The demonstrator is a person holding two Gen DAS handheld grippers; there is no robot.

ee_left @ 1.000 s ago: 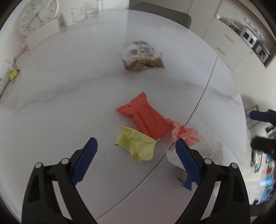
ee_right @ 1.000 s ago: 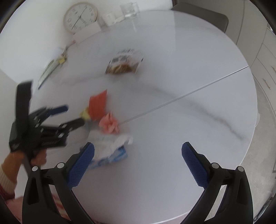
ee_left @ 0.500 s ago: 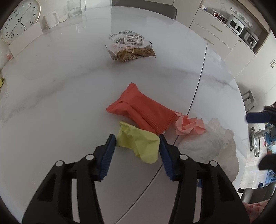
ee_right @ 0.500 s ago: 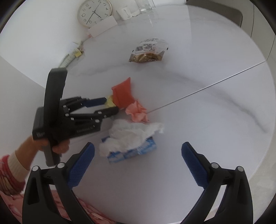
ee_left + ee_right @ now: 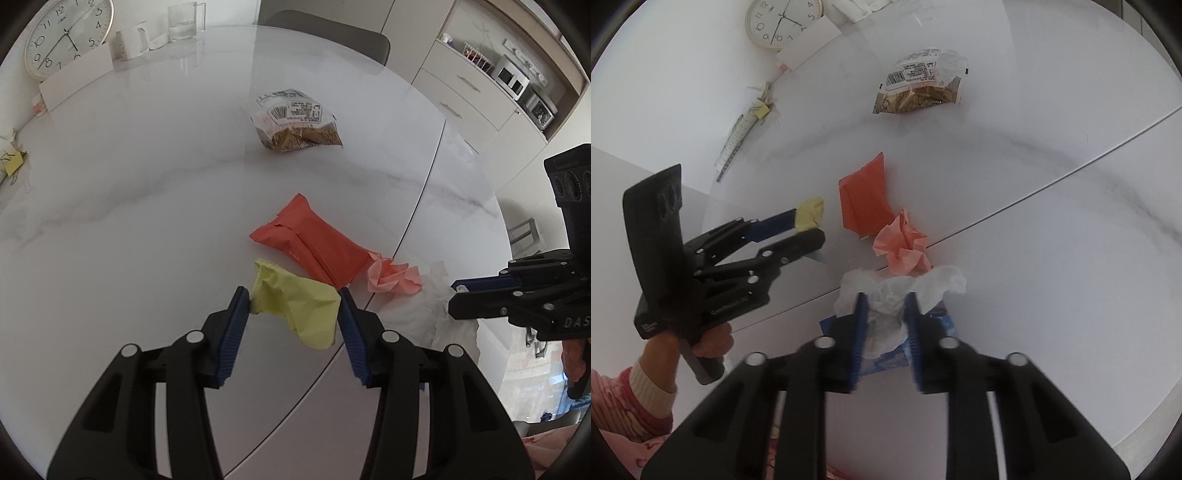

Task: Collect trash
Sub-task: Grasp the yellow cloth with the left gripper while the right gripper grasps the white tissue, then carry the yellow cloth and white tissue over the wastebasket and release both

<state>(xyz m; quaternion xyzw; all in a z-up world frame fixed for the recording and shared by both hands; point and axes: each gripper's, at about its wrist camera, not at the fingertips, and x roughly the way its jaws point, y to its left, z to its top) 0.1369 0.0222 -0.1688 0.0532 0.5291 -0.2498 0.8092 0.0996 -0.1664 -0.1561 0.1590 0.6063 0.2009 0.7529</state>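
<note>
My left gripper (image 5: 293, 301) is shut on a crumpled yellow paper (image 5: 295, 306) and holds it just above the white marble table (image 5: 129, 221); it also shows in the right wrist view (image 5: 809, 225) with the yellow paper (image 5: 810, 212). My right gripper (image 5: 884, 299) is shut on a crumpled white tissue (image 5: 897, 291) lying over a blue packet (image 5: 886, 358). A red packet (image 5: 310, 242) and a pink paper ball (image 5: 391, 277) lie between the grippers. A clear snack wrapper (image 5: 295, 122) lies further back.
A wall clock (image 5: 64, 35), a white card (image 5: 74, 79), cups and a glass jug (image 5: 183, 22) stand at the table's far edge. Papers with a yellow note (image 5: 753, 114) lie at the left. A seam (image 5: 417, 221) crosses the table. A chair (image 5: 325, 33) stands behind.
My left gripper closed on the yellow paper and lifted it slightly. My right gripper came down from open and closed on the white tissue.
</note>
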